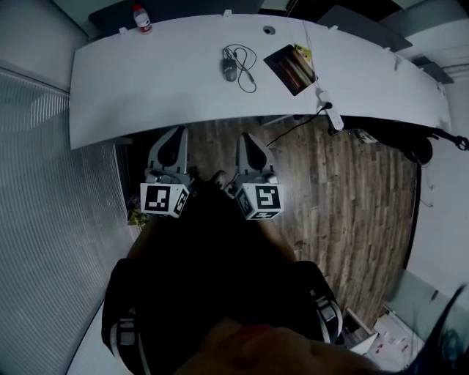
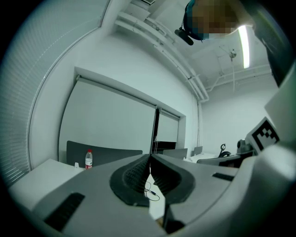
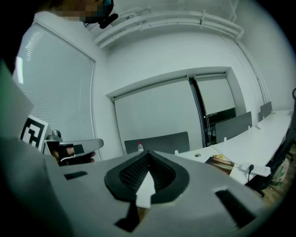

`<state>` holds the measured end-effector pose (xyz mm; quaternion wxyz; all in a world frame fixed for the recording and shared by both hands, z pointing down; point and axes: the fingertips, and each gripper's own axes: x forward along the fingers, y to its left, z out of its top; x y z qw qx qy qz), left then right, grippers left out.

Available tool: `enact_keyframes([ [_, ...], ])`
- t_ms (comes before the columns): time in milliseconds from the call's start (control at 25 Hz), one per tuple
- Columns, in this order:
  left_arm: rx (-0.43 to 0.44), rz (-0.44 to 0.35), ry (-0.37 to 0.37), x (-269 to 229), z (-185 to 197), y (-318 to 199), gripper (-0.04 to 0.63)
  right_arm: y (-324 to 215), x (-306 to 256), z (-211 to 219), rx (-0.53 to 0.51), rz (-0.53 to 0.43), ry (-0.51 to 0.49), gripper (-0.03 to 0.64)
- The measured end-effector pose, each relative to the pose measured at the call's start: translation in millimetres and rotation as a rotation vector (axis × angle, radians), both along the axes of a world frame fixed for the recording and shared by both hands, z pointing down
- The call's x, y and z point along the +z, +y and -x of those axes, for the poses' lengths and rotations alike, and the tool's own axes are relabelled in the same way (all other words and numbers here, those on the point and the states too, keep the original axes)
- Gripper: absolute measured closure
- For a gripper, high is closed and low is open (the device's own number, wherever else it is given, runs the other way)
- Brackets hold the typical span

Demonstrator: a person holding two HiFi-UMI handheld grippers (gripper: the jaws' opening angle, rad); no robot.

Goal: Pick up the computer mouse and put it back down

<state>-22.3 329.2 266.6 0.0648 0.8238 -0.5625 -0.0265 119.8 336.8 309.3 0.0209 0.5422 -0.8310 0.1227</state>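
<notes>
White desk (image 1: 146, 88) carried the dark computer mouse (image 1: 229, 69) near its middle, its cable (image 1: 248, 69) looped beside it and a red-capped bottle (image 1: 141, 18) at the far left corner. Over the wood floor (image 1: 344, 190), the left gripper (image 1: 176, 133) and right gripper (image 1: 245, 138) were both clenched on nothing, well apart from the mouse.
</notes>
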Motion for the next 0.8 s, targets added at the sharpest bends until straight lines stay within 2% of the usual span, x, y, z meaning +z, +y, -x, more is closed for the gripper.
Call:
enact_keyframes([
  [360, -0.023, 0.017, -0.006, 6, -32, 7, 0.589, 2, 6, -22, -0.049, 0.003, -0.009, 0.617],
  [800, -0.011, 0.016, 0.008, 16, -32, -33, 0.590, -35, 19, -29, -0.020, 0.012, 0.000, 0.617],
])
